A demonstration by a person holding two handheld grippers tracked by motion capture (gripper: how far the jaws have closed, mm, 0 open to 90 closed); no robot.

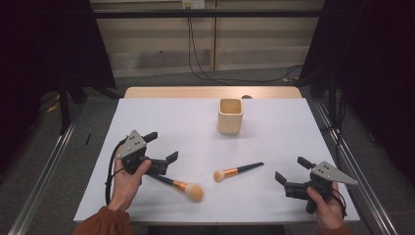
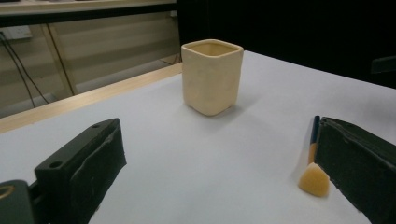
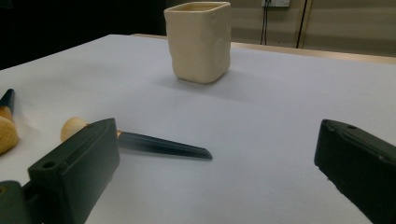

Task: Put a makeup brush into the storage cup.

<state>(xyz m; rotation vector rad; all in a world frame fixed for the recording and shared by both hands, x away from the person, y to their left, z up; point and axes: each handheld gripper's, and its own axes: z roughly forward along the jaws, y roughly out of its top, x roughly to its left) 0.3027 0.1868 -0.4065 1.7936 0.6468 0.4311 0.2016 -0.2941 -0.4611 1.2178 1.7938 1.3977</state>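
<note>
Makeup brushes, high view: two lay on the white table [image 1: 274, 127]; the left brush [image 1: 180, 186] had a dark tapered handle, an orange ferrule and a rounded tan head, and its handle end ran under the left gripper [image 1: 162, 146]. The middle brush [image 1: 237, 172] was the same make, near the table's centre, well apart from both grippers.
Cup, high view: a cream, square-sided cup [image 1: 230, 116] with rounded corners stood upright toward the far edge.
Grippers, high view: the left gripper's jaws stood wide apart and held nothing; the right gripper [image 1: 289, 171], near the right front corner, was also spread wide and empty.
Left gripper view: matt black padded jaws gaped wide with bare table between them; a tan brush head [image 2: 314, 180] lay just beside the right-hand jaw; the cup [image 2: 211, 75] stood ahead, smooth and slightly dimpled.
Right gripper view: jaws wide apart, gripping nothing; the middle brush's glossy dark handle [image 3: 163, 147] pointed out from behind the left-hand jaw; the cup [image 3: 199, 40] stood beyond.
</note>
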